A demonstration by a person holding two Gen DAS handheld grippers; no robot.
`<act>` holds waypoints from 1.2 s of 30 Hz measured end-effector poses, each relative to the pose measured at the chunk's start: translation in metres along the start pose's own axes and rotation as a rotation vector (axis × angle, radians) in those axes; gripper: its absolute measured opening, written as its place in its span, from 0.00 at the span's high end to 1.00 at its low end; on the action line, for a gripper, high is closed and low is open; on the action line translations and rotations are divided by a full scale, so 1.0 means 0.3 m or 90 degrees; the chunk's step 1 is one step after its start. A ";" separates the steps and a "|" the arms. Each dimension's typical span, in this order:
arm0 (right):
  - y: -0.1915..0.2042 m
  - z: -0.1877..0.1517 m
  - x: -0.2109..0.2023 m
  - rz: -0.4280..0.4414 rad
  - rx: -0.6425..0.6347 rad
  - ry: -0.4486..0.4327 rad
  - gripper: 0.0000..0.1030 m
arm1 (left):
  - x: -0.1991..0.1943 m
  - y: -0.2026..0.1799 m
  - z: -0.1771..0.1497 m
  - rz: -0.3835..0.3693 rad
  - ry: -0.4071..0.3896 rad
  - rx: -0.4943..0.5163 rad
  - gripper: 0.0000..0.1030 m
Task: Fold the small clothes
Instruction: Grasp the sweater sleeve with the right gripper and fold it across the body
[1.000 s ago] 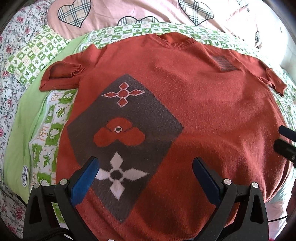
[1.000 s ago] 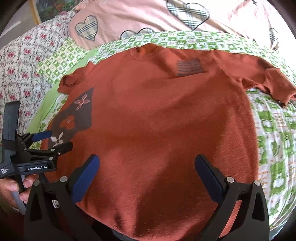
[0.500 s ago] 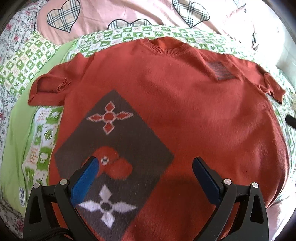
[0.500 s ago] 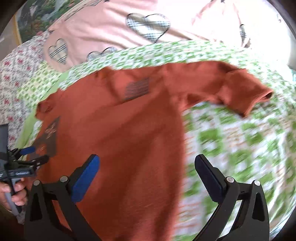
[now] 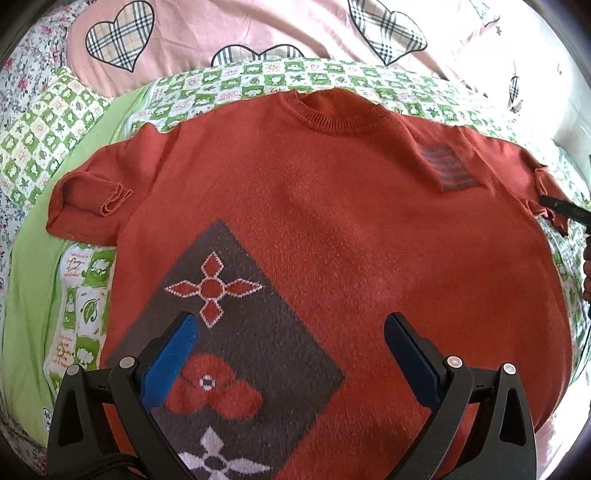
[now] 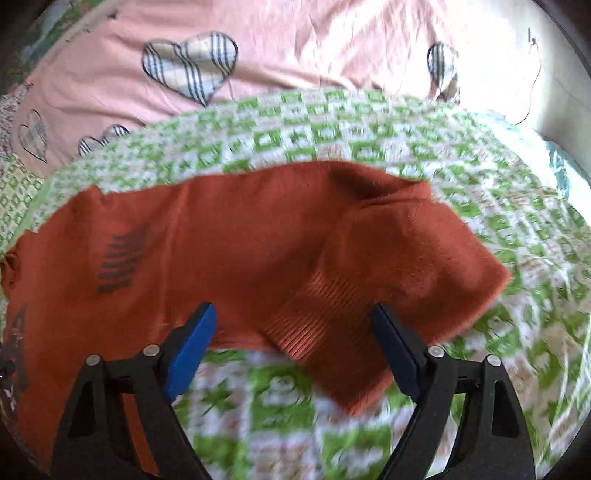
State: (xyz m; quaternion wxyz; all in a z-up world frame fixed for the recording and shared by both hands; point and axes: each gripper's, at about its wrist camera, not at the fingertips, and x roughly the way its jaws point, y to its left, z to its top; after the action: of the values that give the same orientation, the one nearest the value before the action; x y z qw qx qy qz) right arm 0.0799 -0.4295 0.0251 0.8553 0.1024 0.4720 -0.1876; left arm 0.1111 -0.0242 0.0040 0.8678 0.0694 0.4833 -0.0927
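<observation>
Since the frame 1 second earlier, the right wrist view has swung off the sweater body toward the sleeve at the garment's right edge, and the left wrist view has crept up the front so the brown panel now fills the lower left of its frame.

Bedding, 3 layers counted: a pink sheet (image 5: 229, 33) with plaid heart patches across the top, 3 hearts in the left view; a green-and-white checked quilt (image 6: 332, 122) with leaf and flower squares under the garment; a small-flower print cloth (image 5: 14, 74) at the far left edge. Writing on the quilt squares is too small to read.

Sweater (image 5: 332, 221), 1, rust-orange knit, lies flat and face up on the checked quilt, ribbed round collar toward the top of frame. 2 short sleeves, the left one folded over on itself. 1 grey striped patch (image 5: 448, 168) at upper right of the chest. 1 brown diamond panel (image 5: 229, 332) carries 3 flower motifs: red 4-point, red rounded, white 4-point.

Sleeve (image 6: 369, 266) in the right view is crumpled, ribbed cuff showing at centre; the picture is motion-blurred.

Right gripper (image 6: 291, 336), black frame, blue pads: jaws closing with the ribbed cuff between them, pads not yet pressing the cloth.

Left gripper (image 5: 291, 350), same build: jaws spread wide, released, hanging over the brown panel and grasping nothing.
</observation>
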 end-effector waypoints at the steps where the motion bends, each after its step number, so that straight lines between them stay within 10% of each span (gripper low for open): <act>1: -0.005 -0.004 0.018 -0.015 -0.004 0.009 0.26 | 0.007 0.002 0.002 0.000 0.003 0.000 0.02; 4: -0.041 -0.014 0.039 -0.027 0.009 0.009 0.45 | 0.022 0.010 -0.003 -0.004 0.008 -0.004 0.02; 7: -0.075 -0.015 0.002 -0.023 0.042 0.002 0.90 | 0.034 0.018 -0.006 -0.010 0.012 -0.011 0.02; 13: 0.052 0.012 -0.118 0.131 0.063 -0.037 0.90 | 0.032 0.047 -0.013 -0.029 0.003 -0.034 0.02; 27: 0.991 0.064 -0.040 0.517 -0.070 0.056 0.90 | -0.071 0.220 -0.043 -0.103 -0.065 -0.081 0.02; 36: 1.290 0.029 0.097 0.579 -0.093 0.131 0.90 | 0.027 0.338 0.023 -0.119 -0.059 -0.122 0.02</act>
State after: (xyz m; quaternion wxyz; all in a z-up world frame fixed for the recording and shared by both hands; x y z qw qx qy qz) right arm 0.2623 -0.0874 0.0042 0.8044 0.2560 0.4738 0.2508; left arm 0.1441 0.0722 0.0038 0.8794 -0.0636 0.4538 -0.1293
